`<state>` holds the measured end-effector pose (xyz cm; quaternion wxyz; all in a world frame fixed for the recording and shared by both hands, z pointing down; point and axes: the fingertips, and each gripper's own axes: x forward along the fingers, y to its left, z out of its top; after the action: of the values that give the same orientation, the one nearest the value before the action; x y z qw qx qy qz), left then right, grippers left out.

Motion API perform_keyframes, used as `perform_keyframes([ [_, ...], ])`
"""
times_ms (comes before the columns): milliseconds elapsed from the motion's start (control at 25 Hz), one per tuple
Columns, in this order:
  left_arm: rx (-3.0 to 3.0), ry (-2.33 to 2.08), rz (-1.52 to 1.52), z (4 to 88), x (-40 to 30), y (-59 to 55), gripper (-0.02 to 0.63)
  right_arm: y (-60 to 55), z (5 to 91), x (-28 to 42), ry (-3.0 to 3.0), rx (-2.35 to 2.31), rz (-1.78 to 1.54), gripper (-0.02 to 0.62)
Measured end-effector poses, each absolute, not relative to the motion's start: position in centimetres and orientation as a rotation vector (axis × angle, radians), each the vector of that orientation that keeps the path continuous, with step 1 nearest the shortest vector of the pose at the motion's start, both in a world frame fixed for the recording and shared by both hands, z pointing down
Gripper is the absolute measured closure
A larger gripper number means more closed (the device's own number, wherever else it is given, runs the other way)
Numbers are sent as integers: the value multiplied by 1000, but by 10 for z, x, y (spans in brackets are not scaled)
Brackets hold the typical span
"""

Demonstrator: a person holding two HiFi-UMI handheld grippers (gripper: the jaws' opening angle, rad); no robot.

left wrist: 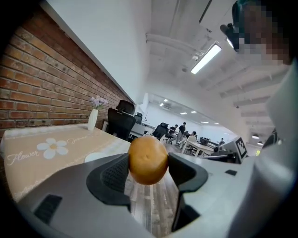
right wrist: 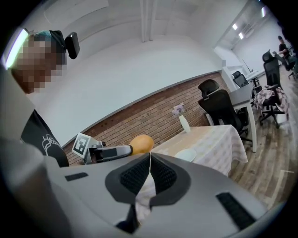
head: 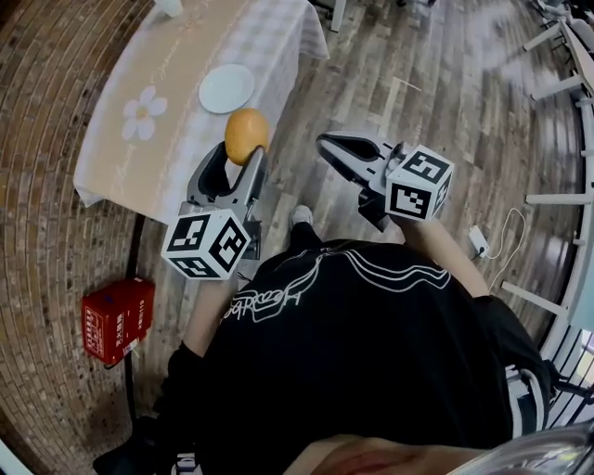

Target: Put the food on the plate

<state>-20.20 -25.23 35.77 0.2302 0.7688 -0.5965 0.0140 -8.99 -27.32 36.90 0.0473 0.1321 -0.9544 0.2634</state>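
- The left gripper (head: 239,156) clamps an orange fruit (head: 246,135) between its pads, in the air by the surface's (head: 172,139) right edge.
- The white plate (head: 226,88) lies just beyond it.
- The right gripper (right wrist: 150,160) is closed tight and holds nothing.
- The frame's top edge cuts off the far vase (head: 168,6).

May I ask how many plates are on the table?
1. The white plate lies on the tablecloth, near its edge toward the wooden floor; the far end is cropped.
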Motion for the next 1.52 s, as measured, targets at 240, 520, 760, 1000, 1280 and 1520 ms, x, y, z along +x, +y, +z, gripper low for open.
perform_keyframes([
  [240,2091,-1649,81,376,-243,-311,341,-323,384,-120,-2877,437,849,598],
  [520,2054,-1637,164,408,-276,-368,341,-374,398,-140,-2860,493,904,598],
  [760,2038,-1674,282,443,-305,-407,341,-406,417,-155,-2829,519,935,598],
  [1000,2010,-1686,400,487,-327,-432,341,-426,437,-161,-2797,542,1006,598],
  [1280,1988,-1671,488,532,-340,-453,341,-440,460,-163,-2736,565,1045,598],
  [1520,2022,-1673,578,547,-336,-465,341,-444,471,-157,-2709,584,1079,598],
])
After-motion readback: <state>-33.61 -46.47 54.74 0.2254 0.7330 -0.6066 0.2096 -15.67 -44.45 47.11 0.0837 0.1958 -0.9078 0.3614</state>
